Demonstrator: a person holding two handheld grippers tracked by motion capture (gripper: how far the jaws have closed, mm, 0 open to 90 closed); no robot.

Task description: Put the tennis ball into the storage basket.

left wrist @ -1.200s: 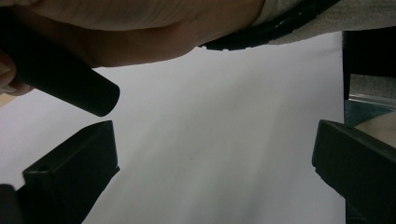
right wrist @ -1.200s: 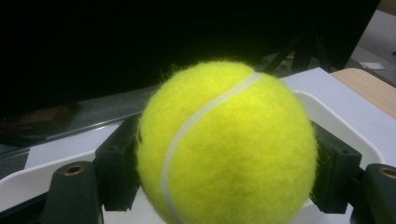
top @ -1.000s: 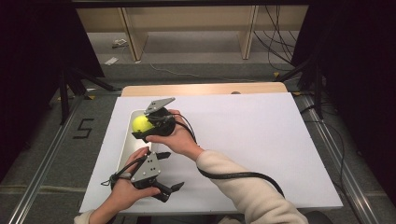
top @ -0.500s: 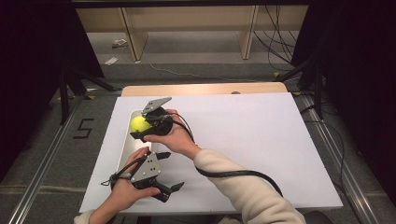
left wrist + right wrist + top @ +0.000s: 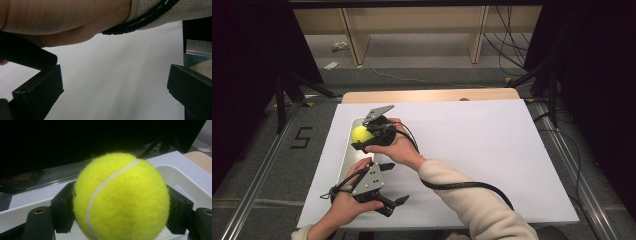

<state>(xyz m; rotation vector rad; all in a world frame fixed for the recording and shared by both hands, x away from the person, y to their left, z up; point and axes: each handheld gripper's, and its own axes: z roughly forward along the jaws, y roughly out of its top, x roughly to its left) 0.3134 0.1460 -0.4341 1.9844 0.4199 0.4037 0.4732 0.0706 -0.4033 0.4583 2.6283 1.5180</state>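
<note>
Carrying the tennis ball [image 5: 359,134] pinched between its jaws, the right gripper [image 5: 363,137] has edged over the white tray [image 5: 346,161], apparently ready to release, while the left gripper [image 5: 396,202] rests spread.

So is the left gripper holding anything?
No, the left gripper has its jaws wide apart with just the white table between them; the ball sits in the right gripper.

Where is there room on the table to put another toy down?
The white sheet lies bare right of the sleeve. It is crowded at left: the white tray, the tennis ball in the right hand-held gripper, and the left hand-held gripper.
</note>
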